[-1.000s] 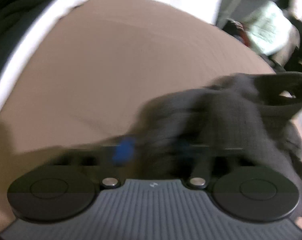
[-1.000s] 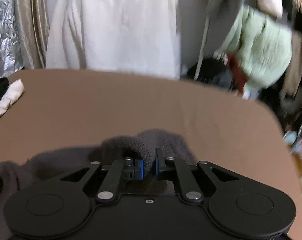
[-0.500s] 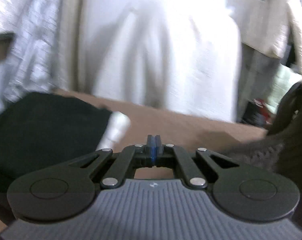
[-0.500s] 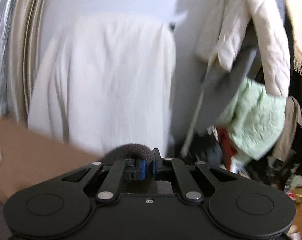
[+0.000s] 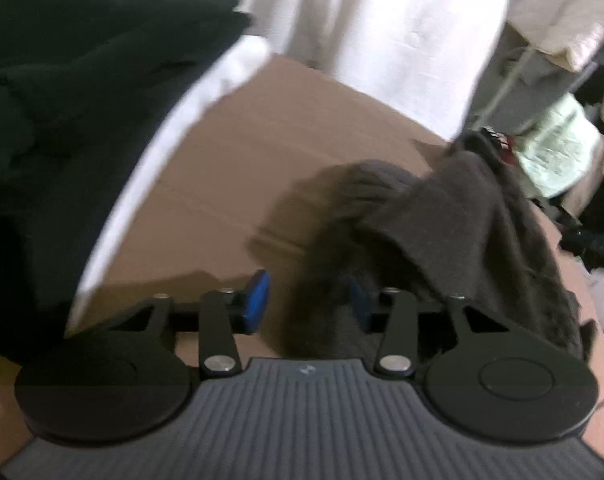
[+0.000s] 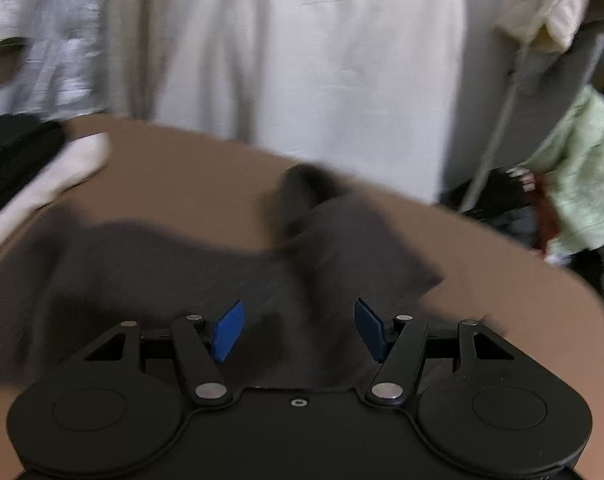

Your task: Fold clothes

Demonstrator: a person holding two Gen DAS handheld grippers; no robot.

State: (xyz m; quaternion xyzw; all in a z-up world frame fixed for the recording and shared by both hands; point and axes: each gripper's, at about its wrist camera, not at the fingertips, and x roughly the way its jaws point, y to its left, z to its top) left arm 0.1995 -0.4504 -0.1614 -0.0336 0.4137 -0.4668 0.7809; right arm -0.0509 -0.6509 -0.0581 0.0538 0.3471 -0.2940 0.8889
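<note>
A dark grey knit garment [image 5: 462, 220] lies crumpled on the brown table [image 5: 261, 140]. Part of it drapes over the right finger of my left gripper [image 5: 308, 304], whose jaws stand wide apart. In the right wrist view the same grey garment [image 6: 181, 260] is blurred and spreads across the table, with a fold sticking up at its far side. My right gripper [image 6: 299, 330] hangs open just above its near edge, and only cloth shows below the blue pads [image 6: 229, 330].
A stack of folded black clothes [image 5: 61, 80] on a white garment [image 5: 181, 120] sits at the table's left; the black stack [image 6: 17, 148] shows in the right wrist view too. White hanging fabric [image 6: 322, 60] and a pale green garment [image 6: 582, 168] are behind the table.
My right gripper, shut on the grey garment and raised before, has opened and come down; the garment now lies on the table. My left gripper, shut half a second ago, has opened by the garment.
</note>
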